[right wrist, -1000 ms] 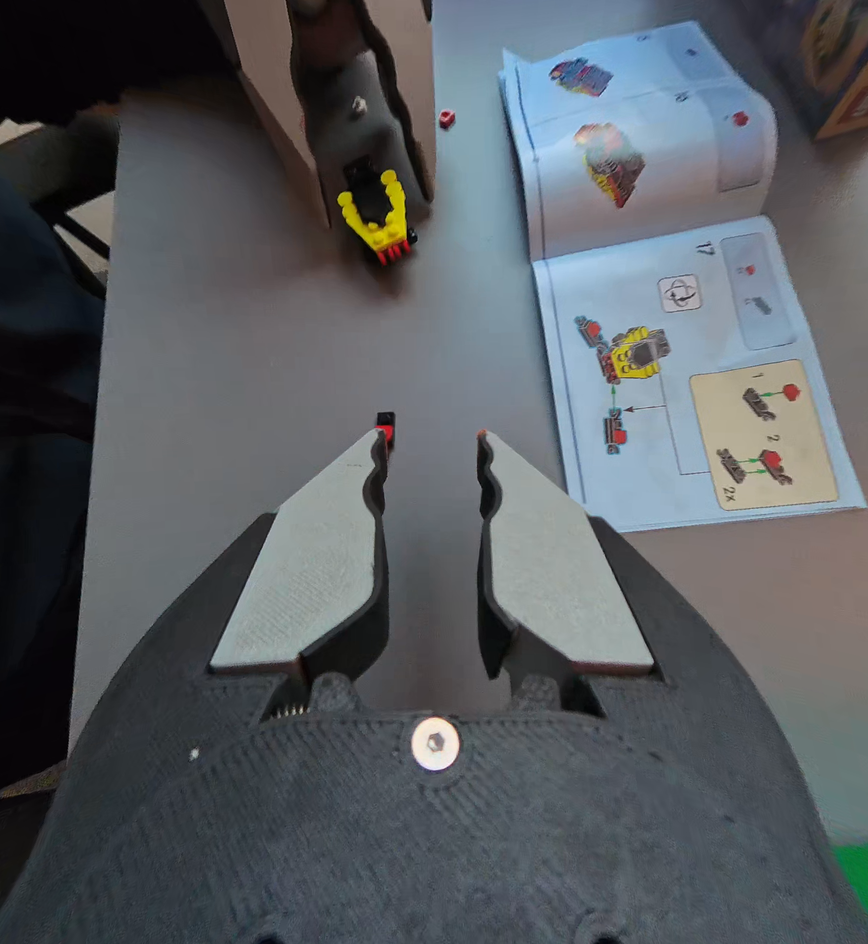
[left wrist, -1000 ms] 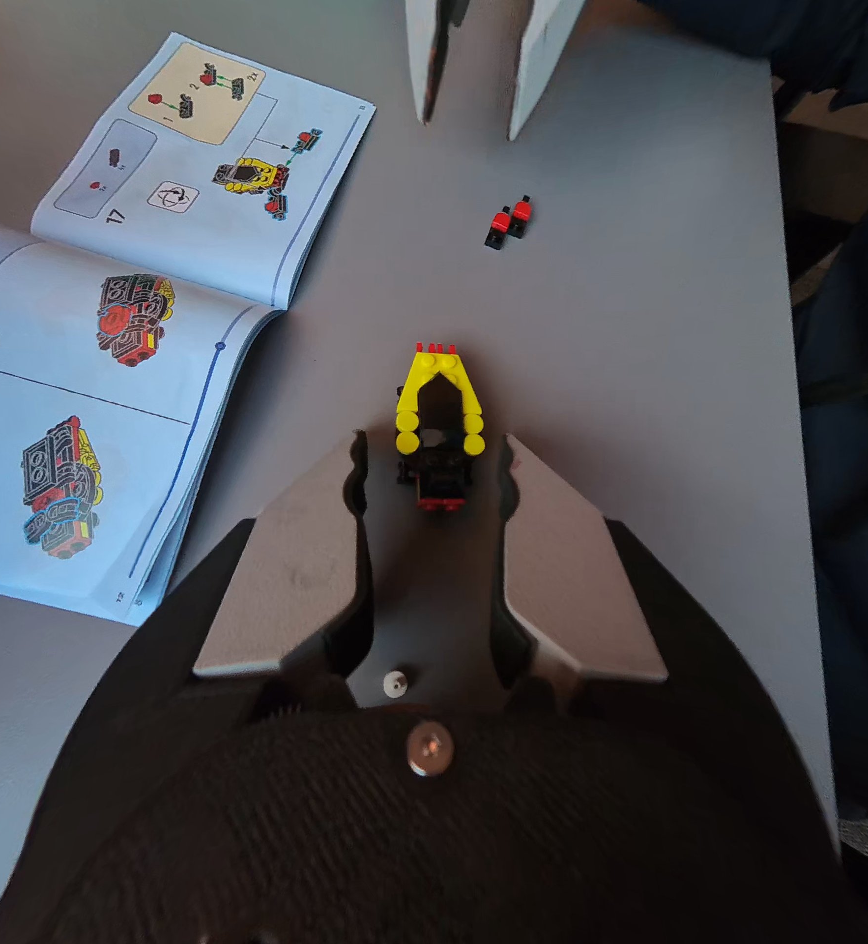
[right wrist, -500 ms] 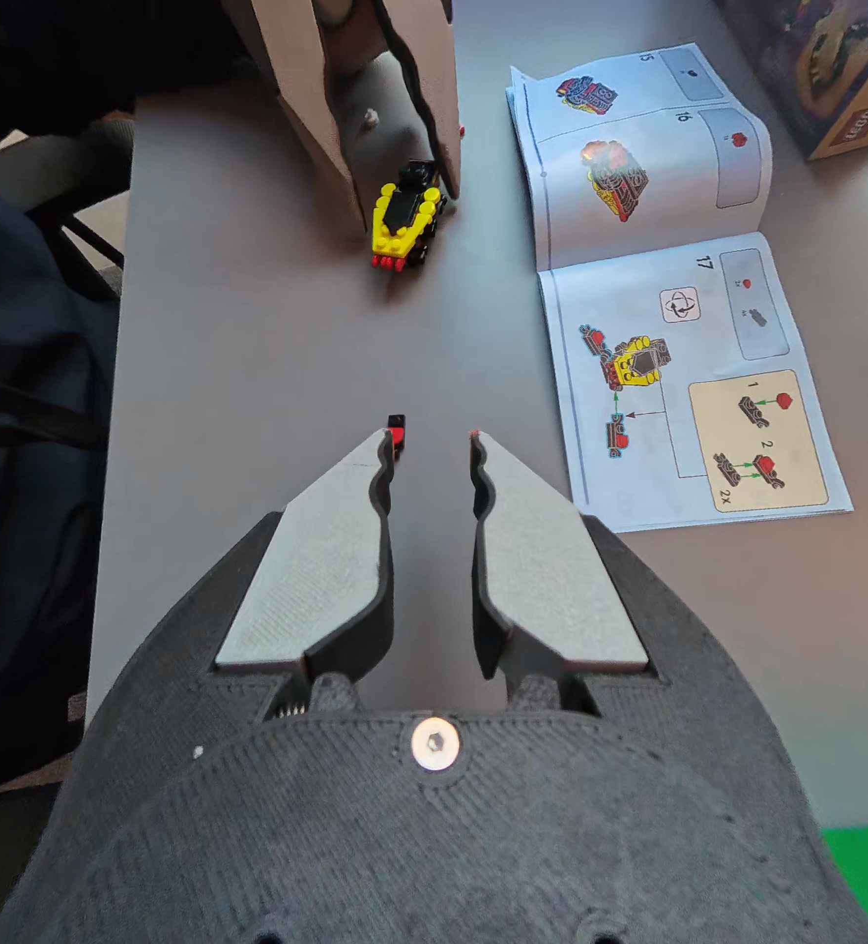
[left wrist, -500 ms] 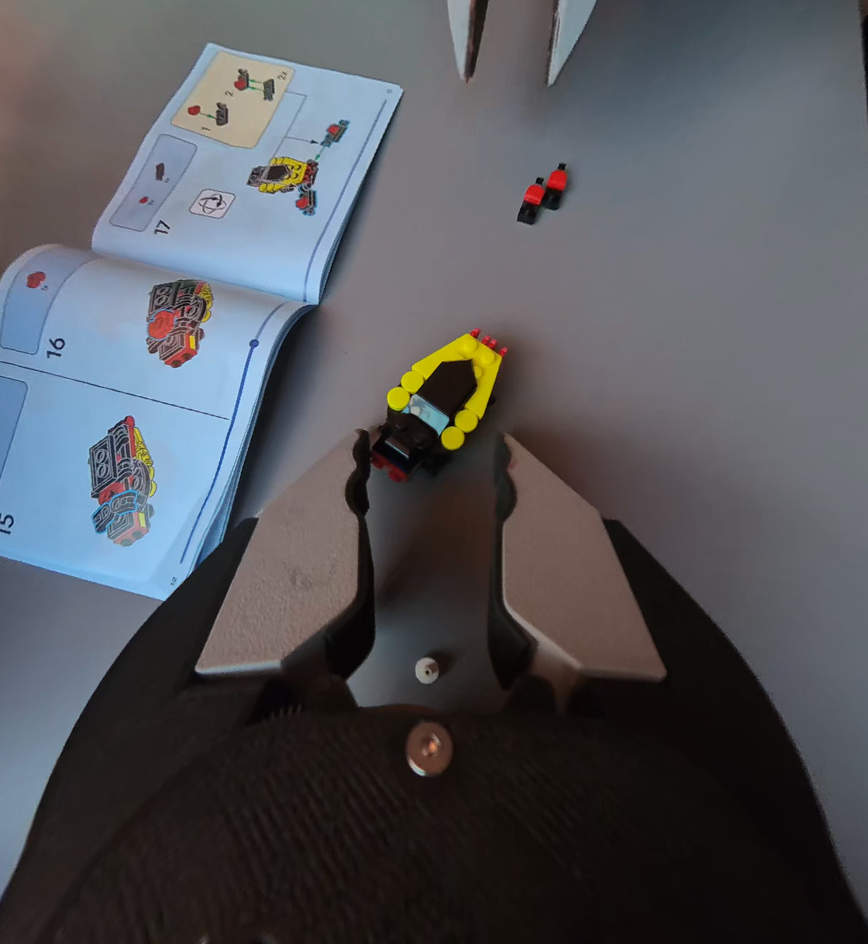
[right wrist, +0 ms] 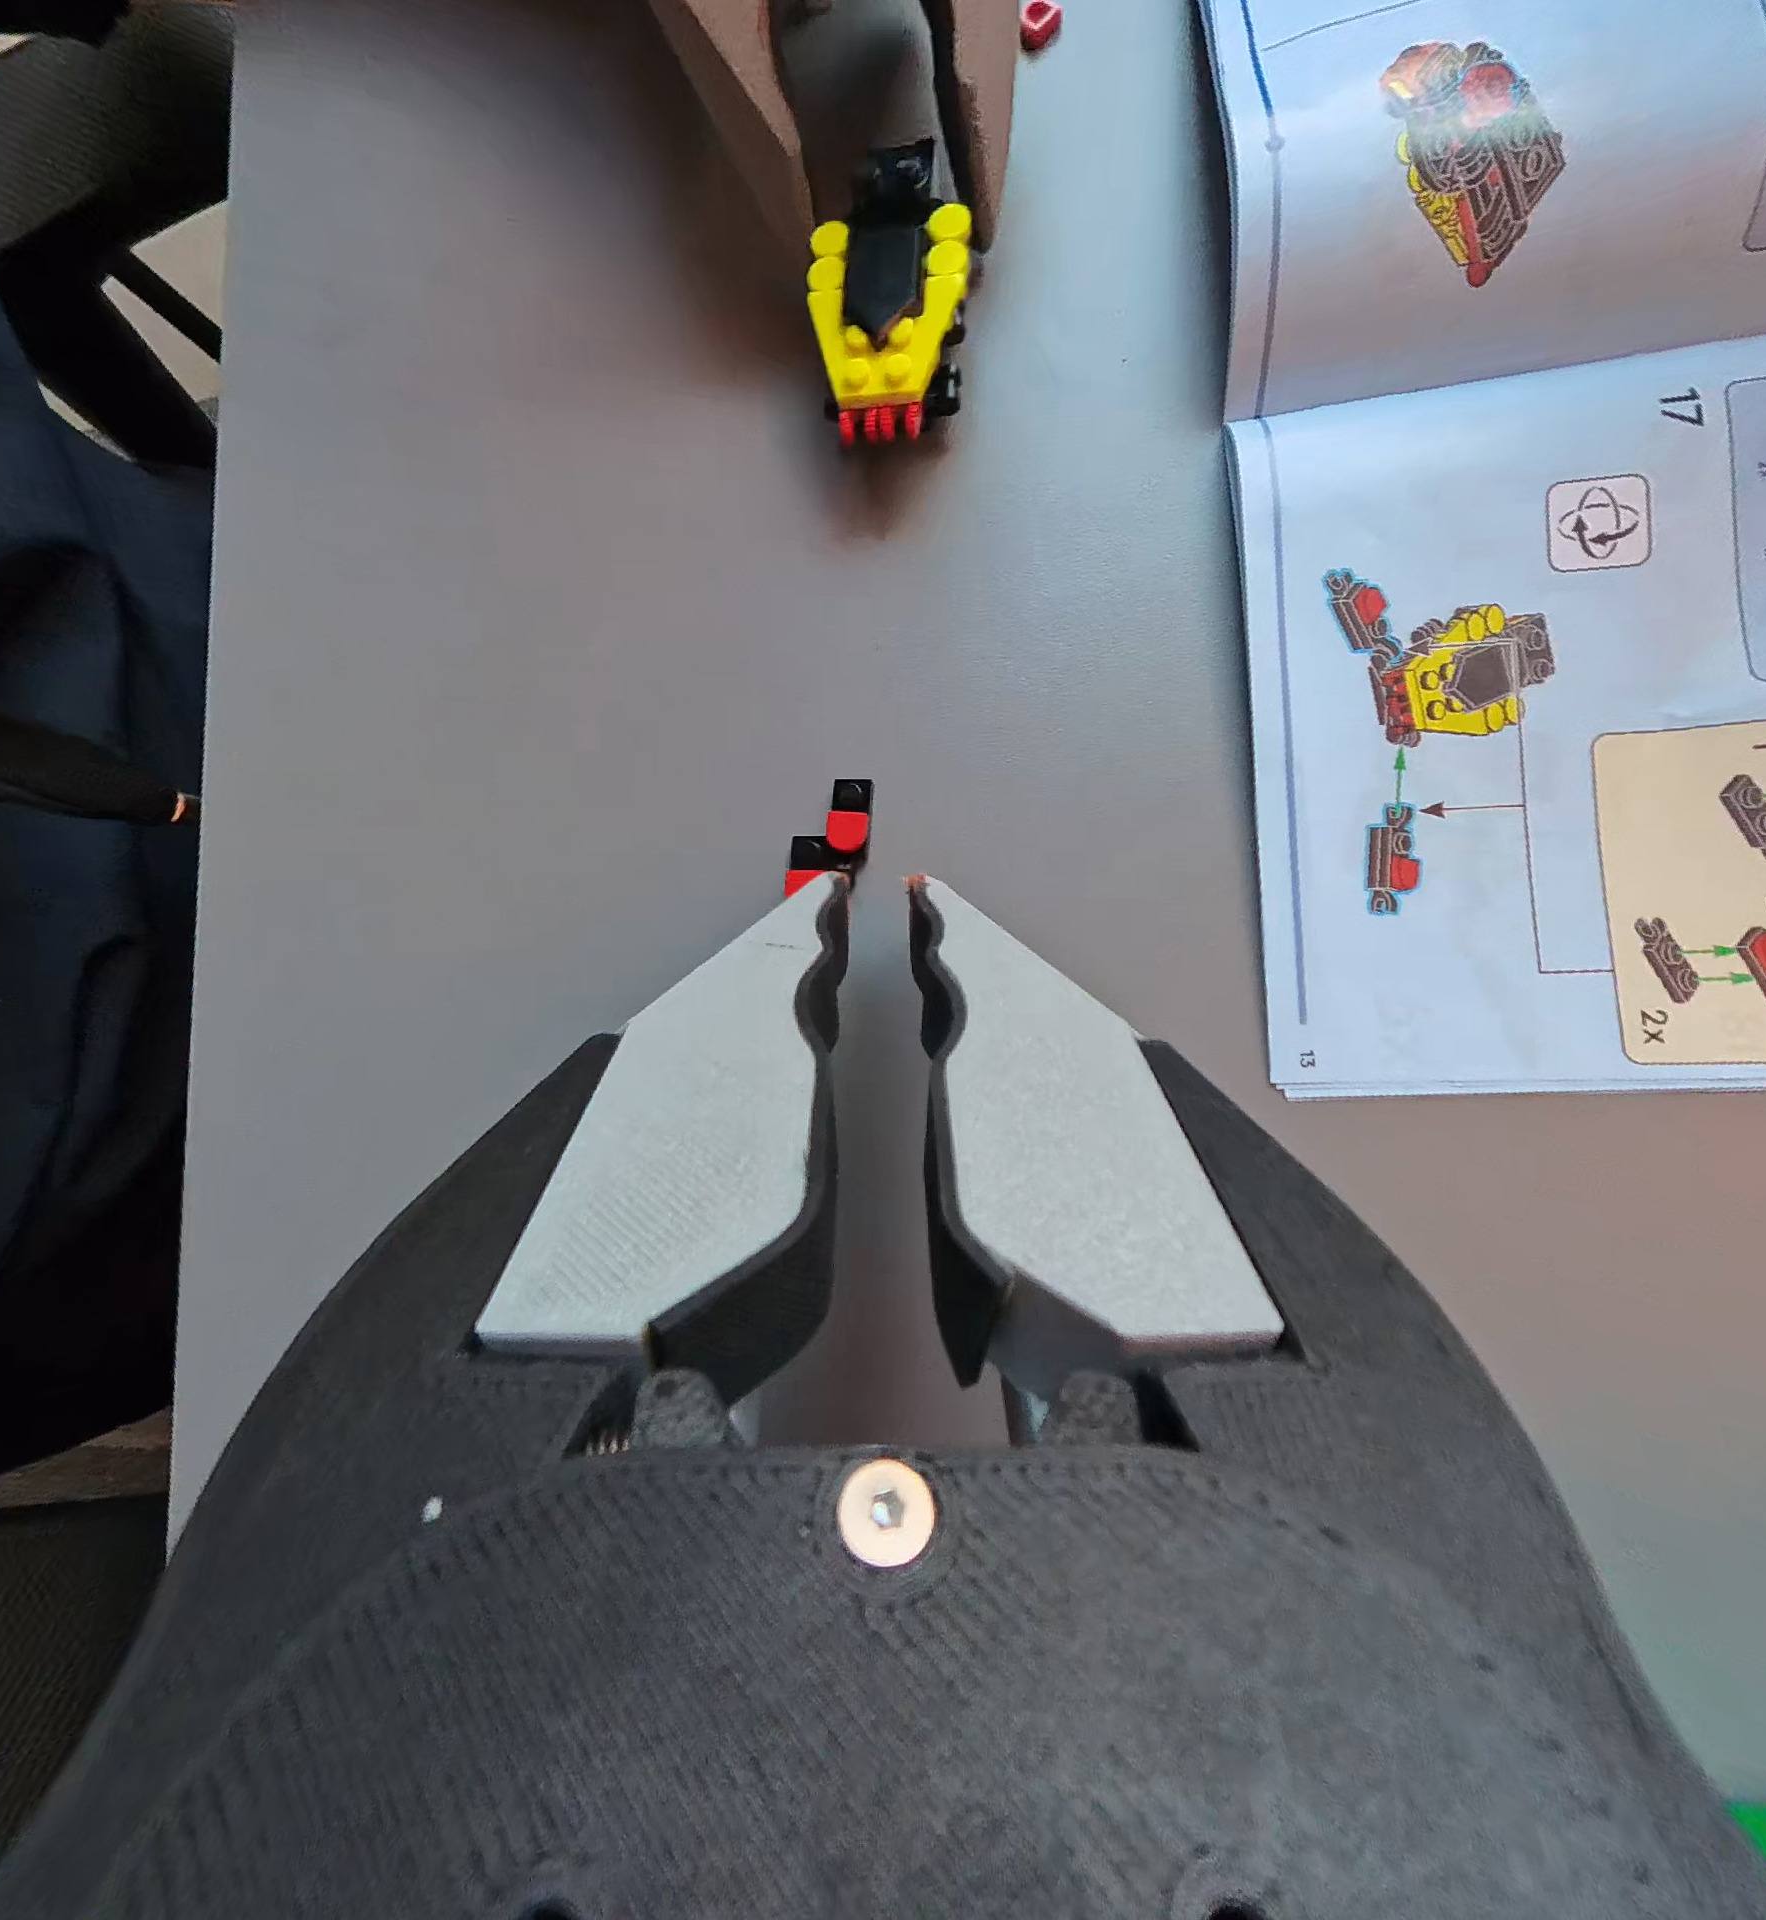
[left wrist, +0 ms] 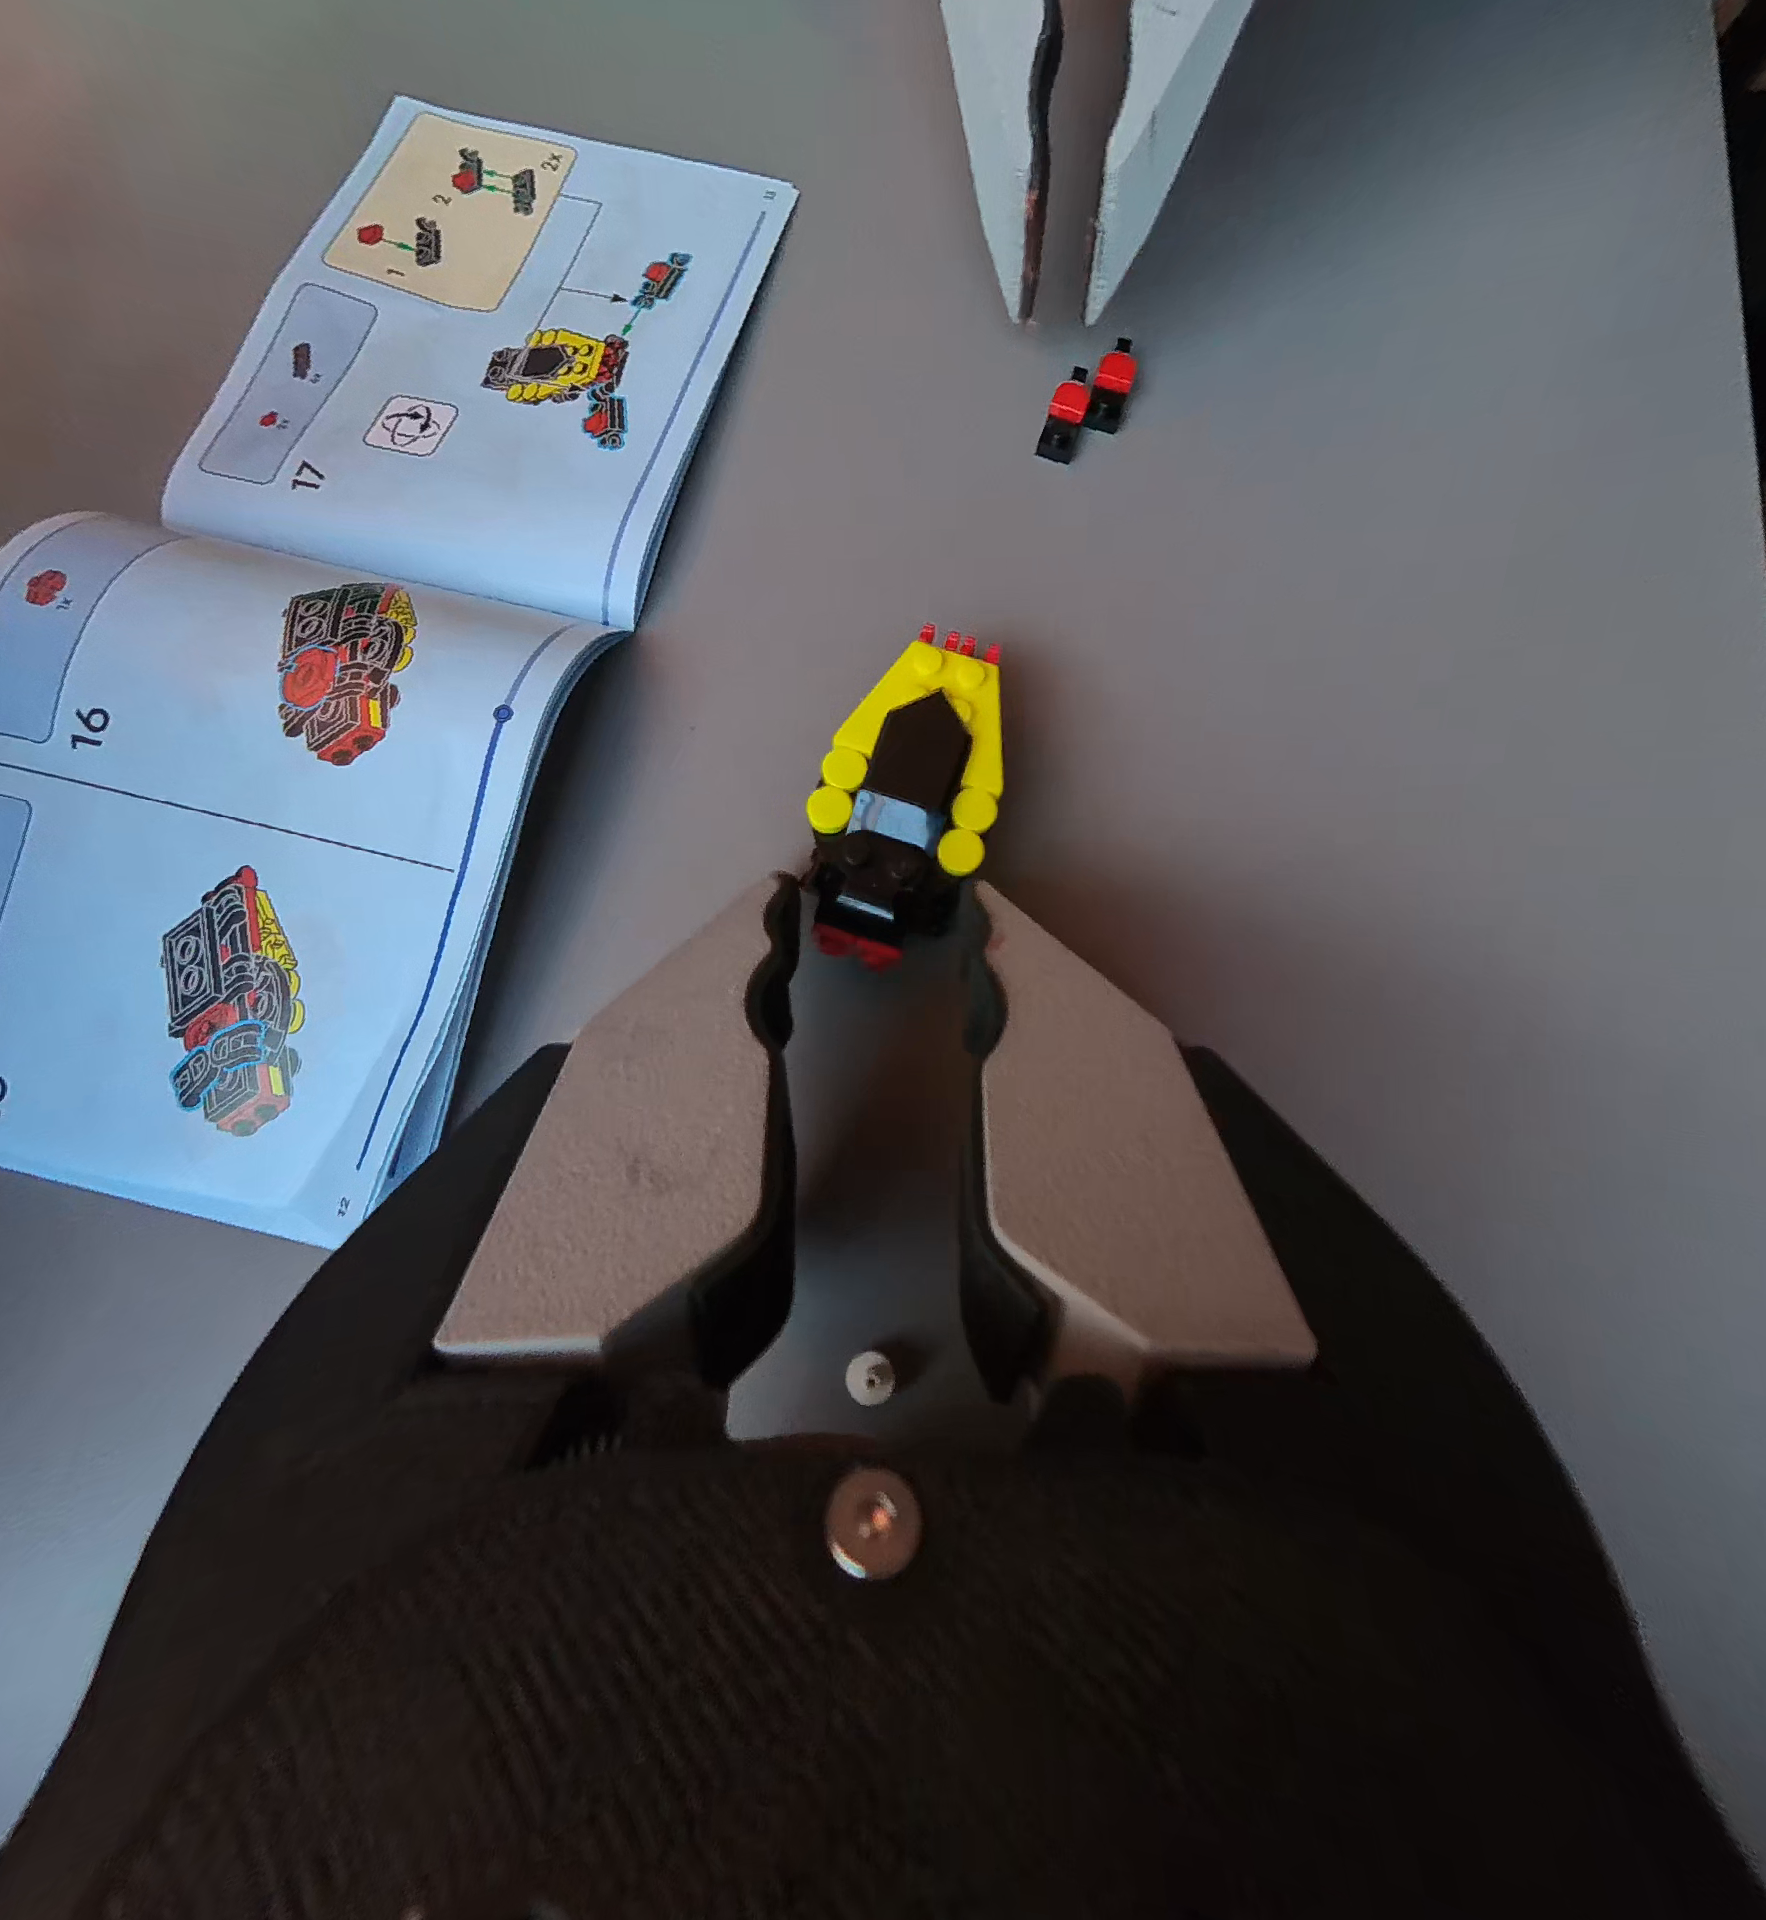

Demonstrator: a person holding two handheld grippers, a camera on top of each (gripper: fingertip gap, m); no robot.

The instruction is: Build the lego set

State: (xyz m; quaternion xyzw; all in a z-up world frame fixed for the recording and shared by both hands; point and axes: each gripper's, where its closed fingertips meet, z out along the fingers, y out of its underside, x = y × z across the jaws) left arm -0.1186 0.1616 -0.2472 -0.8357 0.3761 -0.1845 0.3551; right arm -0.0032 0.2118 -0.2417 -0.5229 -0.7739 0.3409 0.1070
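A yellow and black lego model point(left wrist: 910, 748) with red prongs at its front lies on the grey table point(left wrist: 1378, 935). My left gripper point(left wrist: 881, 891) is shut on the model's black rear end. The model also shows in the right wrist view point(right wrist: 884, 312). Two small black and red assemblies point(right wrist: 843, 831) lie side by side just ahead of my right gripper point(right wrist: 879, 883), by its left fingertip. The right gripper stands narrowly open with nothing between its fingers. In the left wrist view the assemblies point(left wrist: 1087, 400) lie just below the right gripper's tips point(left wrist: 1058, 312).
An open instruction booklet point(left wrist: 339, 727) lies left of the model; in the right wrist view point(right wrist: 1533, 623) it is on the right. A loose small red piece point(right wrist: 1040, 16) lies beyond the model. The table edge point(right wrist: 209, 935) runs close by, with a person's dark clothing beyond. Left tips to right tips: about 15 cm.
My left gripper has narrowed onto the model's rear and the model has straightened. My right gripper has moved up to the two small assemblies and its gap has narrowed.
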